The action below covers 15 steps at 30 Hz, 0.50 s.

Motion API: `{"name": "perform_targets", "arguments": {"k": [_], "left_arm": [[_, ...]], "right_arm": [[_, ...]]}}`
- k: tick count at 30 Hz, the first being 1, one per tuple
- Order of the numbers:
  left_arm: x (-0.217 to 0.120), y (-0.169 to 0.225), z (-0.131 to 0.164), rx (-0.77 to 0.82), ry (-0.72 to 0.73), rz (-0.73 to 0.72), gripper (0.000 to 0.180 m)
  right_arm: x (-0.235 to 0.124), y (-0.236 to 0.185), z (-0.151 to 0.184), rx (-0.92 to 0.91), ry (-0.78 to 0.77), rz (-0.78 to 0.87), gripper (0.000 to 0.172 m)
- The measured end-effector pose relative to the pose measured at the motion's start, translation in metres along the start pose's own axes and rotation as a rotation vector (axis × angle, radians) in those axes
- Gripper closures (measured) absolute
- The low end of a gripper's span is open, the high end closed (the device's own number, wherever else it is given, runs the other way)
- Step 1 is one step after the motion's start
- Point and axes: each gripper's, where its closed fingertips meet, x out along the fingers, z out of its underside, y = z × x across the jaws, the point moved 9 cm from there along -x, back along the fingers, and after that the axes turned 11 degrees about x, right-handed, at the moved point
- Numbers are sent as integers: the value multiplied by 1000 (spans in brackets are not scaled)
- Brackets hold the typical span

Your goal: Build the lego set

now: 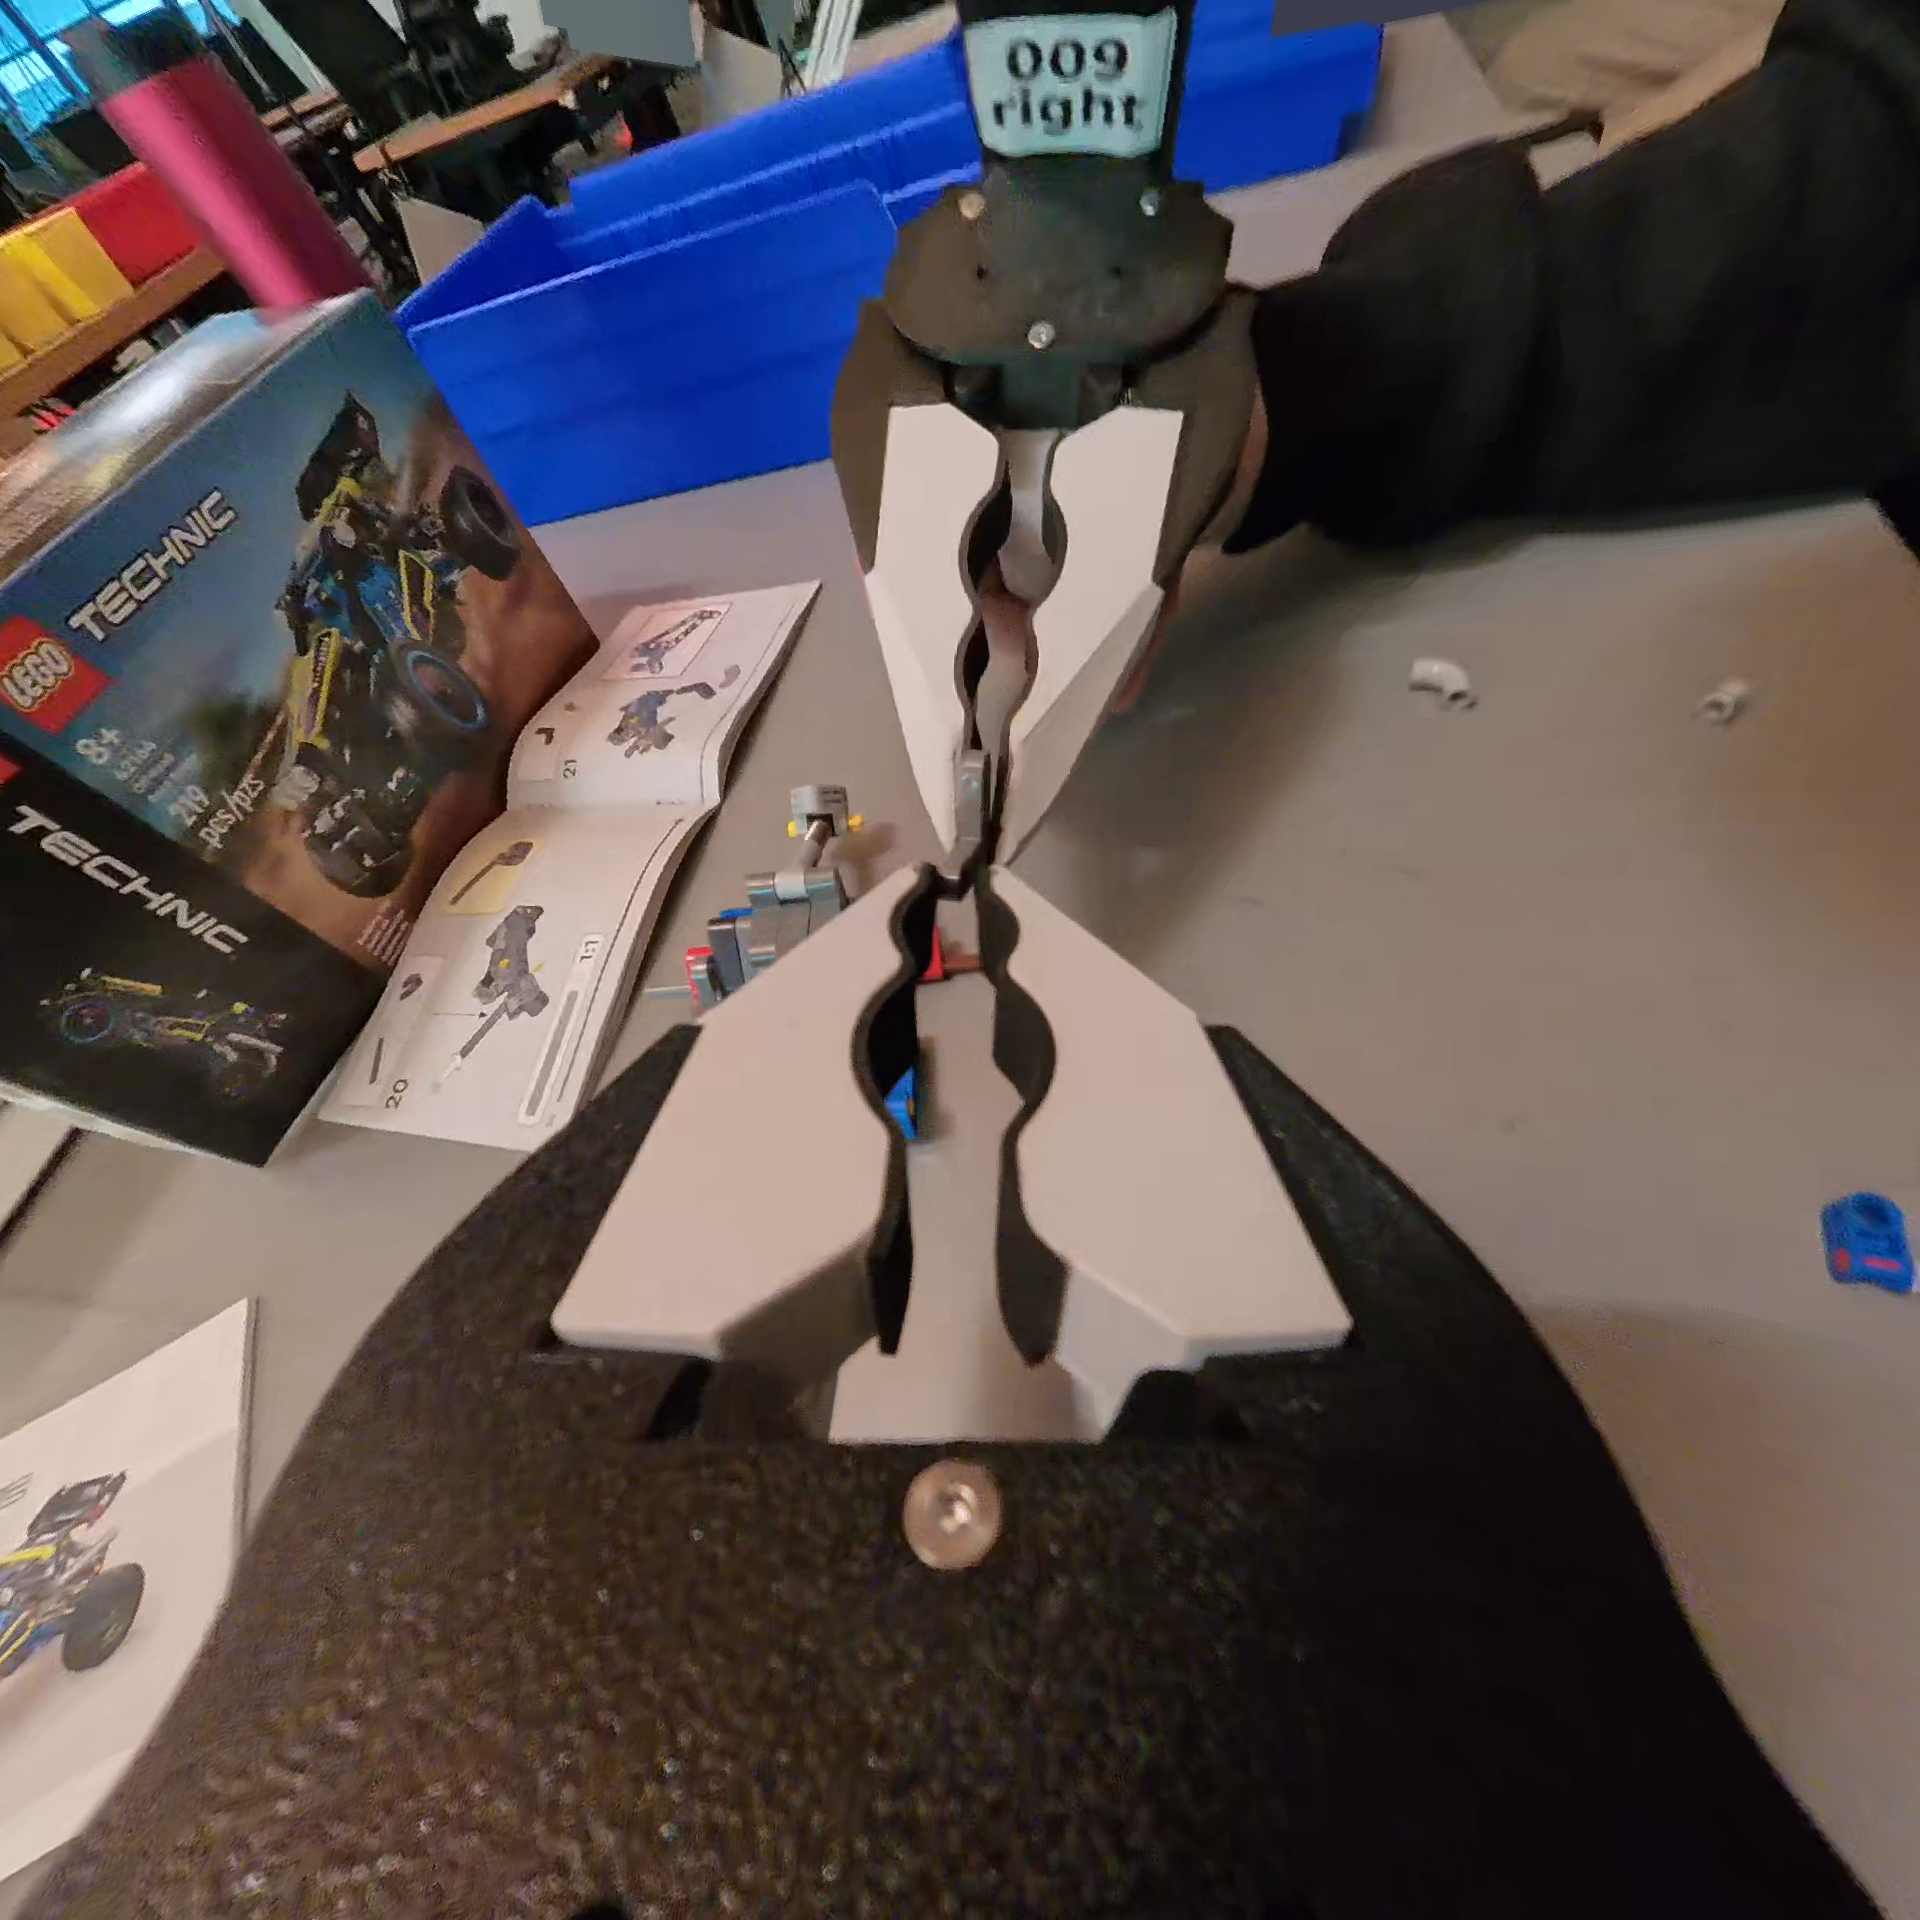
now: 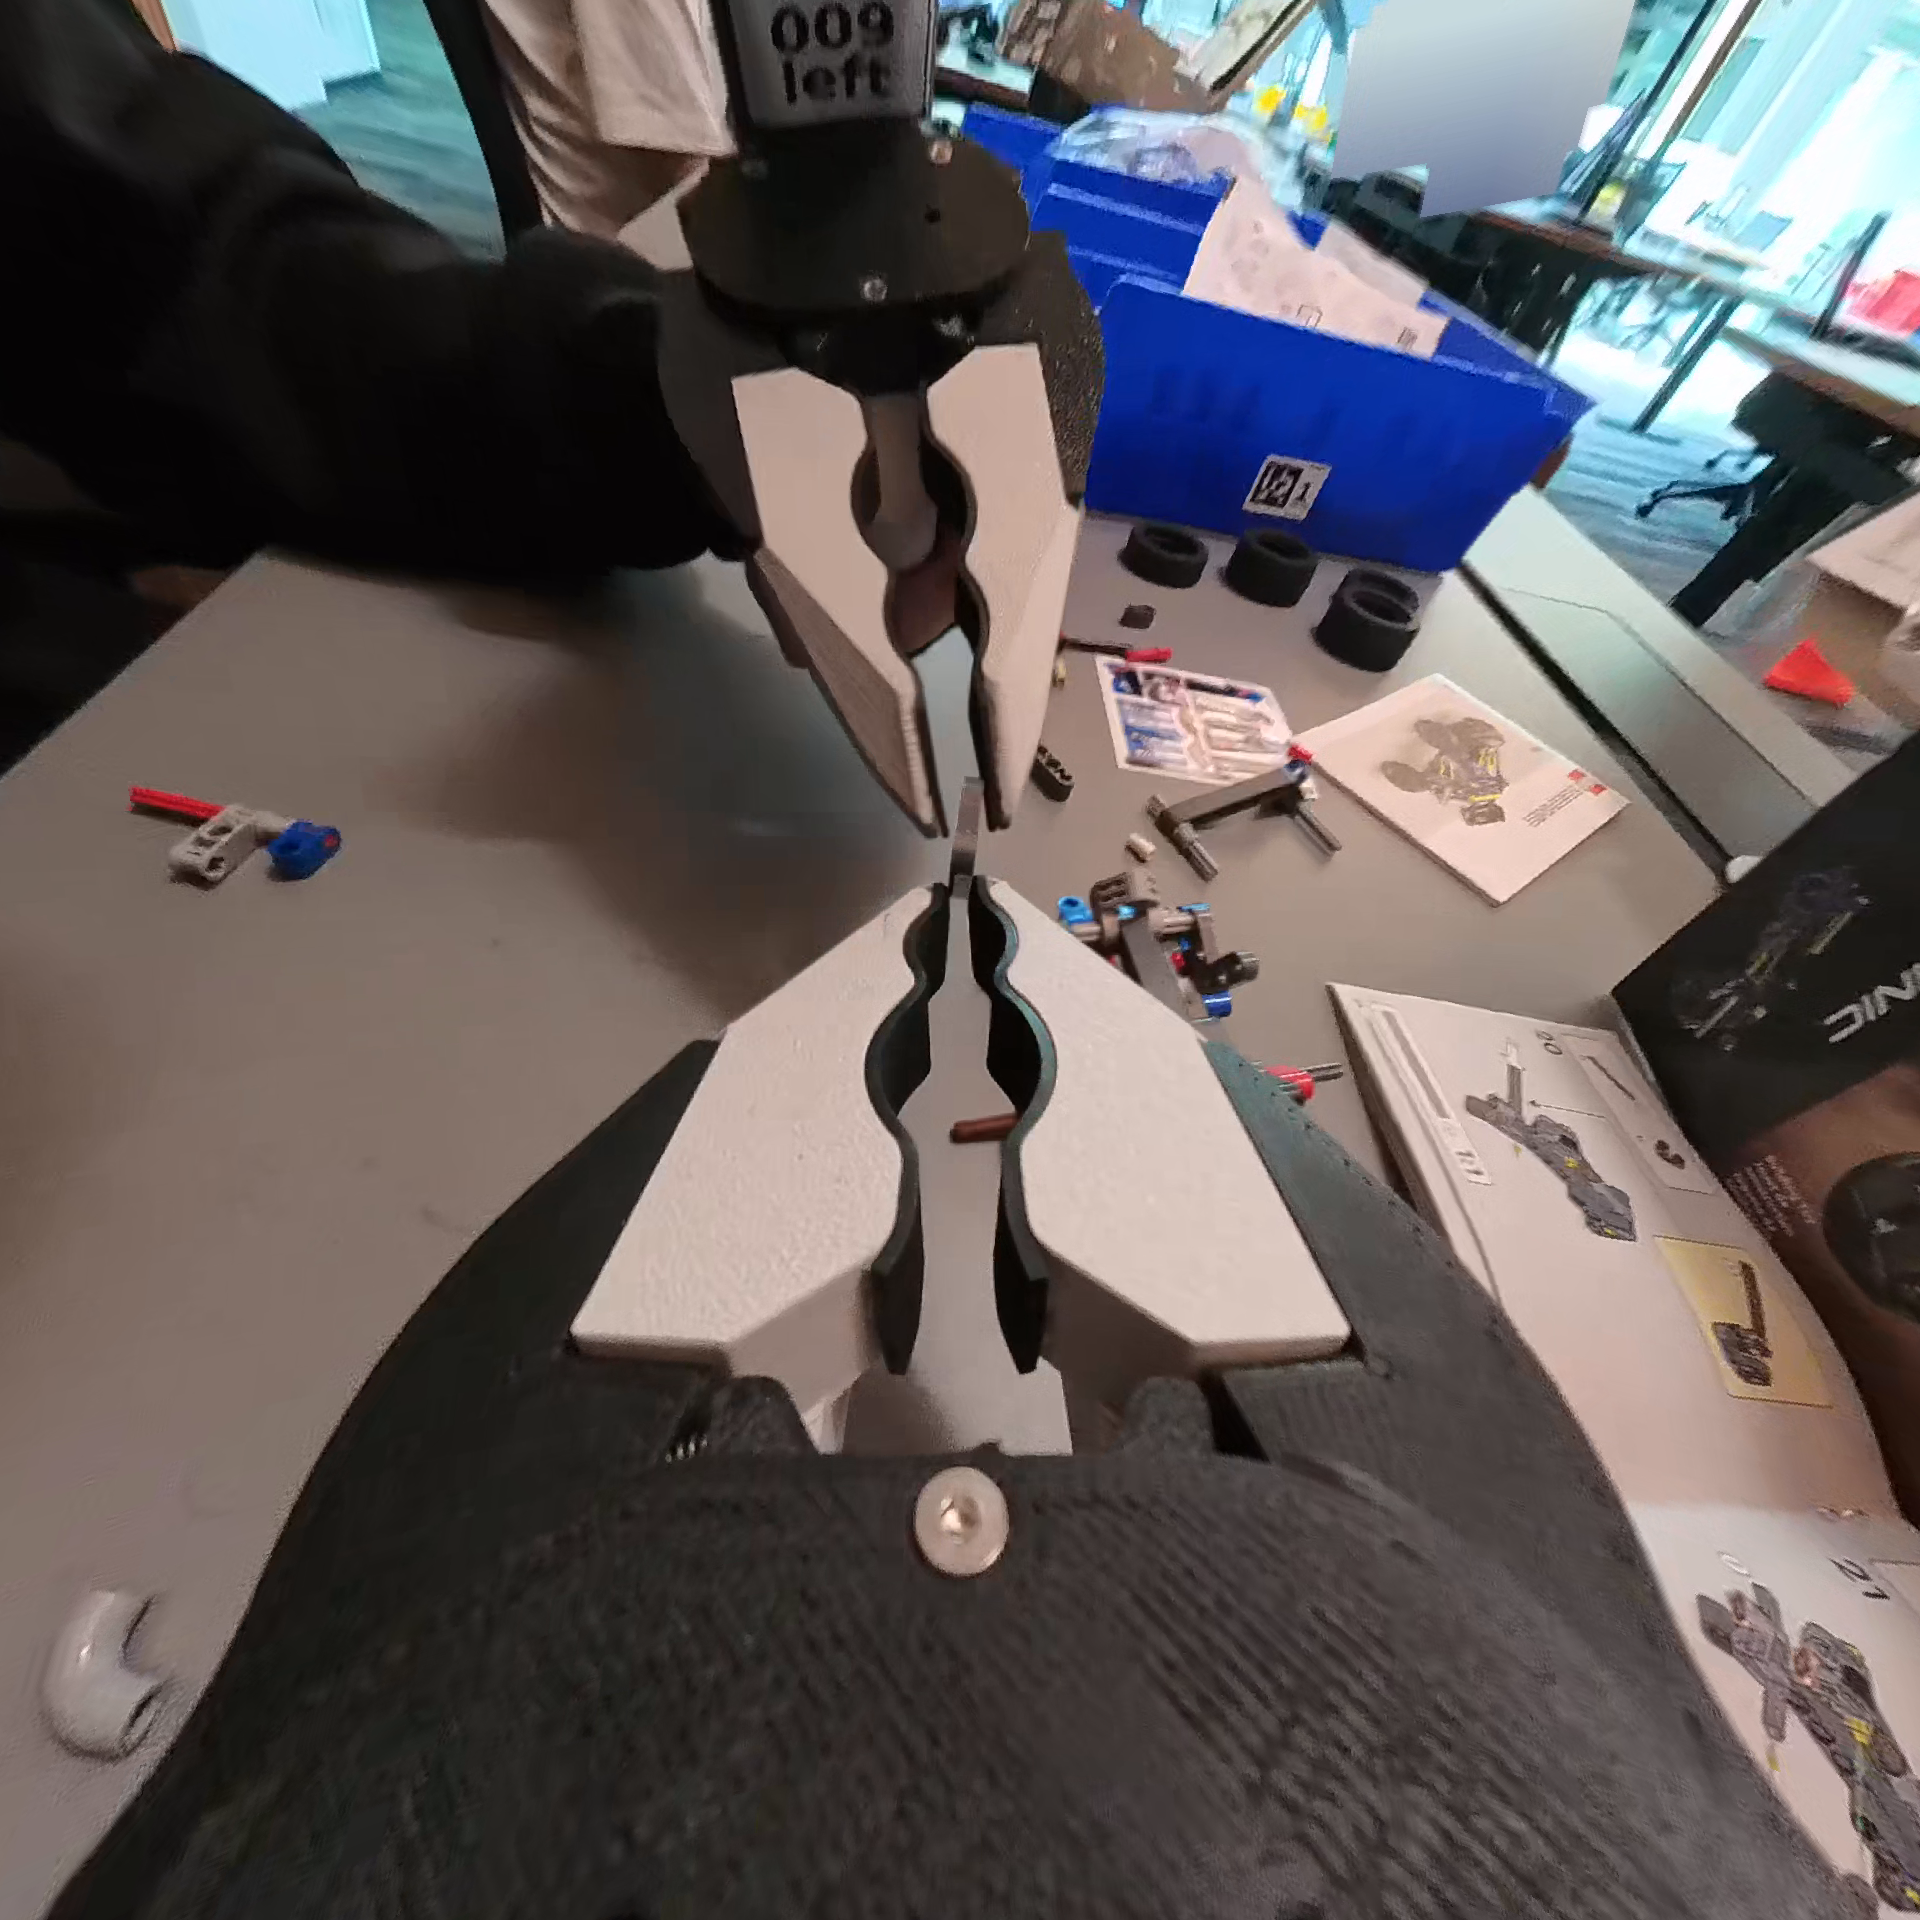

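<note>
Currently pinched: a thin grey piece [image 2: 966, 831], seen edge-on and held in the air above the counter [image 2: 520, 987], between the tips of two grippers that meet nose to nose.
Right gripper [image 2: 961, 885]: jaws pressed together on the near end of the grey piece — both pads look to bear on it.
Left gripper [image 1: 956, 878]: jaws nearly together around the other end. The piece lies against one finger, but I cannot tell whether the other pad presses on it.
Long axis: it runs from one pair of fingertips to the other, in line with both grippers' fingers and away from each camera. The piece has a slight kink near the left gripper's end.
Pointing: one end goes into the right jaws, the other up into the left jaws, with only a short stretch bare between them.
Below it: a part-built assembly [image 2: 1174, 935] and a brown pin [image 2: 982, 1130] lie on the counter, with an open booklet [image 1: 582, 831] just beside them.
Risk, slipping: each hold is only at the very tips, so a small twist of either hand could probably lever the piece out — it would then drop among the loose parts.
Risk, bending: if the two grippers drift out of line, the thin piece would likely be pried sideways.
Risk, uneven hold: should the right jaws let go while the left pads are not pressing, nothing would carry it.
</note>
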Motion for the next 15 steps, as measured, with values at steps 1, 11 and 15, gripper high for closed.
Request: {"name": "perform_targets", "arguments": {"k": [1, 11, 15], "left_arm": [[1, 1, 1, 18, -18, 10, 179], [4, -7, 10, -190, 28, 38, 180], [4, -8, 14, -183, -5, 30, 179]], "right_arm": [[1, 0, 1, 4, -26, -3, 171], [4, 4, -1, 82, 36, 47, 169], [8, 4, 0, 81, -4, 62, 171]]}}
